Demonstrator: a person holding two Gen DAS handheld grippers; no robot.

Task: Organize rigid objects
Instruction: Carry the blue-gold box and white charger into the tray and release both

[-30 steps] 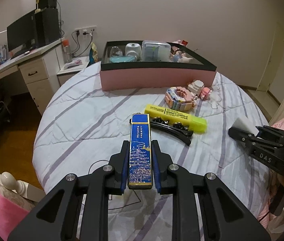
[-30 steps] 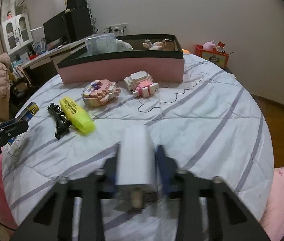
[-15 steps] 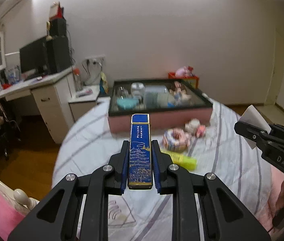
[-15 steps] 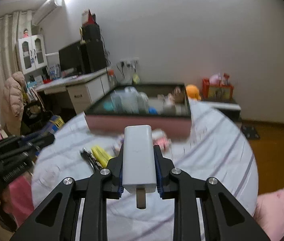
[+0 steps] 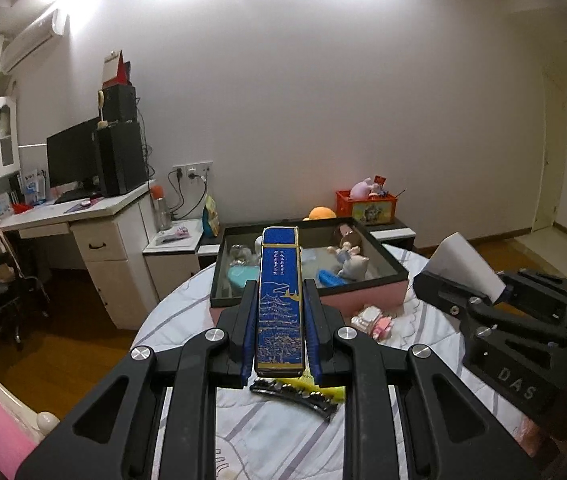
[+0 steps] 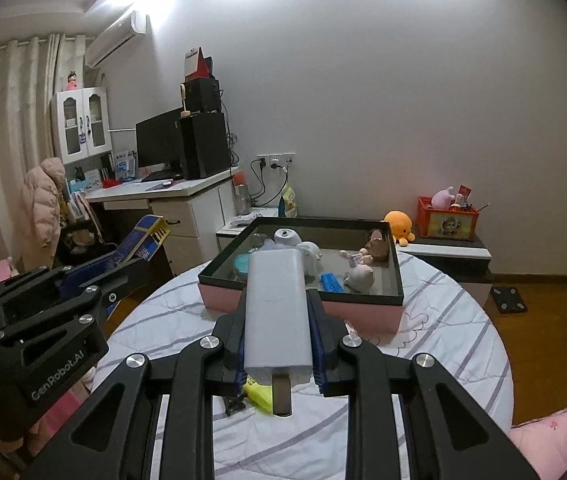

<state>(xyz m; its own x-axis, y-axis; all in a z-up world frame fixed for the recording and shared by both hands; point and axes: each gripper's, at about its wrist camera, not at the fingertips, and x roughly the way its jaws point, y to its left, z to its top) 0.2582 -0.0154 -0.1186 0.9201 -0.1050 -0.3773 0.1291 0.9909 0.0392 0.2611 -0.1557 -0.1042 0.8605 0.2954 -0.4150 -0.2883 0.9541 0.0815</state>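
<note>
Ceiling light blows out to white glare at twelve o'clock in both wrist views, washing the wall (image 5: 343,112) pale below it. The room's lower half sits dimmer, the floor (image 6: 543,344) warm and shadowed. Focus is sharp throughout. Fisheye bending curves straight lines, and black vignette fills the corners.

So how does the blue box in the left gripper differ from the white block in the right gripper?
The blue box is dark blue with gold drawings and text; the white block is plain white. The blue box is long and narrow; the white block is wider with rounded corners. A metal tab sticks out beneath the white block; the blue box shows none. Both are held lengthwise between closed fingers, above the bed.
</note>
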